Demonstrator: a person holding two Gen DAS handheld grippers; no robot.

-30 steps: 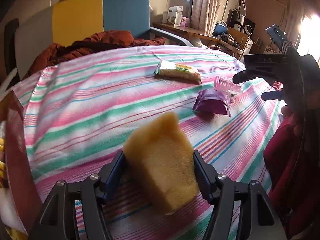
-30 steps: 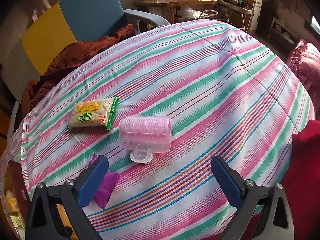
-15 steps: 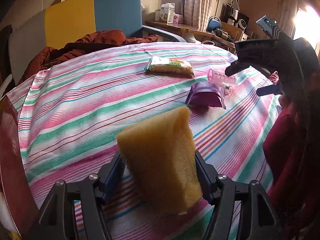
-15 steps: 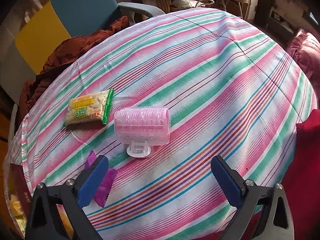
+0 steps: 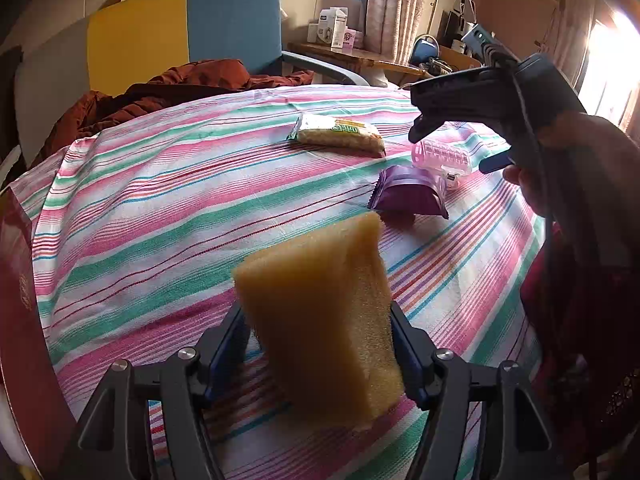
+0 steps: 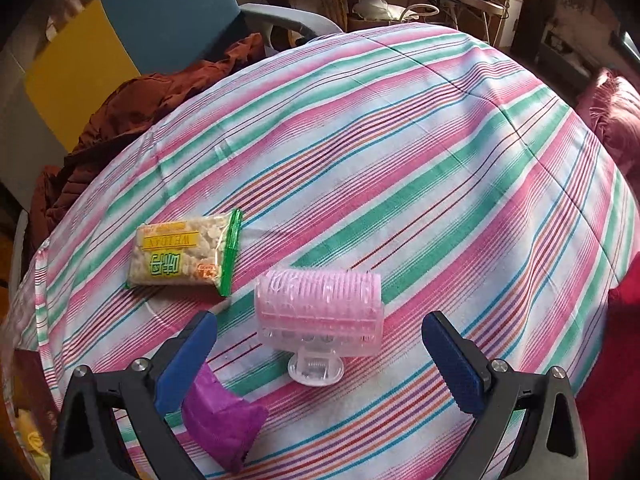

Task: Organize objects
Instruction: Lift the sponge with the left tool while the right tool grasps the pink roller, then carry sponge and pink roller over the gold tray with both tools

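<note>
My left claw (image 5: 320, 344) is clenched on a yellow sponge (image 5: 320, 316), its 2 pads pressing the sponge's sides, and the block hangs tilted above the striped tabletop (image 5: 160, 208) without touching it. My right claw (image 6: 320, 354) is released, its 2 blue pads (image 6: 452, 364) standing wide and gripping nothing. A pink hair roller (image 6: 320, 312) lies on its side on the cloth between those pads, clear of both, with its clear clip (image 6: 316, 368) pointing toward my camera. Just left of the roller, partly under my left-hand finger, sits a purple packet (image 6: 220, 428). Beyond it, near the roller but apart, a snack bag (image 6: 184, 258) with a green edge lies flat. From the left camera I see the same 3 things grouped on the far right of the tabletop, with the right claw (image 5: 460, 140) hovering over the roller and a hand (image 5: 528, 188) behind it. A dark red box (image 5: 24, 320) stands at the left edge. Past the tabletop a rust-coloured jacket (image 5: 180, 84) is heaped on a blue and yellow chair (image 5: 192, 28).
</note>
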